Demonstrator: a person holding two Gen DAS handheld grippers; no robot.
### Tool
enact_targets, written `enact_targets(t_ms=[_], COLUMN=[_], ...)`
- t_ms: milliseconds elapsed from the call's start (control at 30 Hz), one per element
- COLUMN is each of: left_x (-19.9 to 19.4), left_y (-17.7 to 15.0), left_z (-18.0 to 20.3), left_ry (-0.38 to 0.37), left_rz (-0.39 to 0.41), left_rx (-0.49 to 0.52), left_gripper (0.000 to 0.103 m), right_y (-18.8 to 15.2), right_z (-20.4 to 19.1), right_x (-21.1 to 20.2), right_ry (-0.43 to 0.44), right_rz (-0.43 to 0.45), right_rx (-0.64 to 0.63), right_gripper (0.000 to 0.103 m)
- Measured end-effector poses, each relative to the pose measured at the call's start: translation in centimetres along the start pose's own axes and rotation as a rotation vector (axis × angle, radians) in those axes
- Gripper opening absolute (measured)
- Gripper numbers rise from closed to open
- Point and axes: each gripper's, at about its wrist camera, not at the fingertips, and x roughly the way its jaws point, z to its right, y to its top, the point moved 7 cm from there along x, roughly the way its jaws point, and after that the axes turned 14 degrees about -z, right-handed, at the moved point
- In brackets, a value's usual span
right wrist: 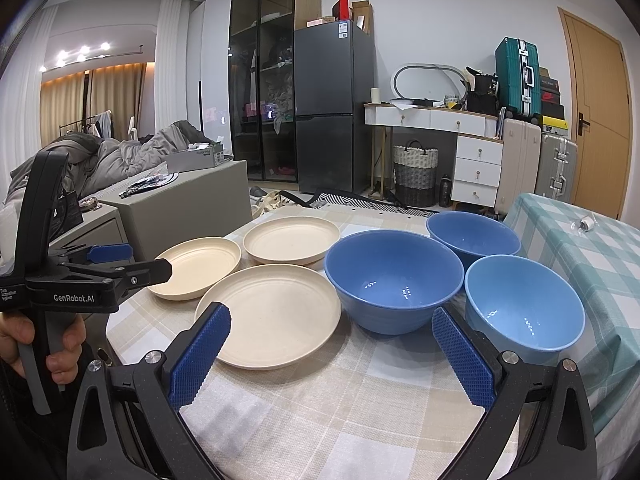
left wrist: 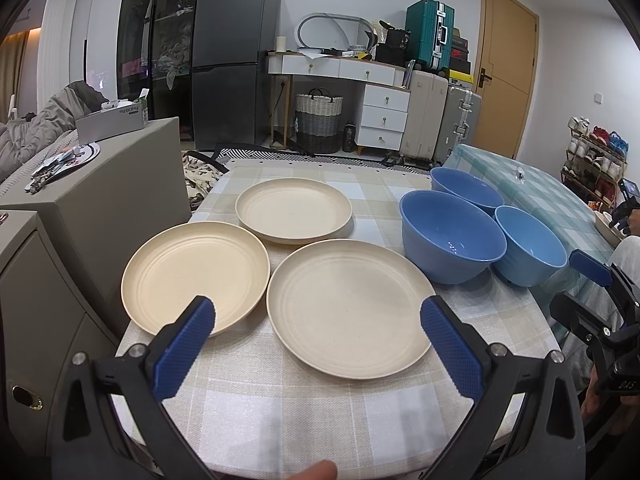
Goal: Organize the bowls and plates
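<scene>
Three round cream plastic plates (left wrist: pixel 350 312) lie separately on the beige checked tablecloth (left wrist: pixel 304 412), with three blue bowls (right wrist: pixel 394 280) clustered at three o'clock of them. The left gripper (left wrist: pixel 318 320) and right gripper (right wrist: pixel 330 334) both hover wide apart, empty.

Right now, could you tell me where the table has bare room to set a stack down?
The near strip of the tablecloth, between both open grippers and in front of the nearest plate, is bare. Further back is crowded: three plates left, three blue bowls right, nearly touching.
</scene>
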Motion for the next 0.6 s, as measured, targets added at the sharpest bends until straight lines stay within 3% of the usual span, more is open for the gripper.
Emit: enact_targets(t_ms=[600], left_x=[-0.01], left_y=[0.01], left_z=[-0.02], left_ry=[0.0], left_rz=[-0.001], left_rx=[0.0], left_gripper=[0.103], right_y=[0.17], right_z=[-0.01], right_x=[-0.23], right_ry=[-0.001], right_rz=[0.001], right_rx=[-0.002], right_gripper=[0.103])
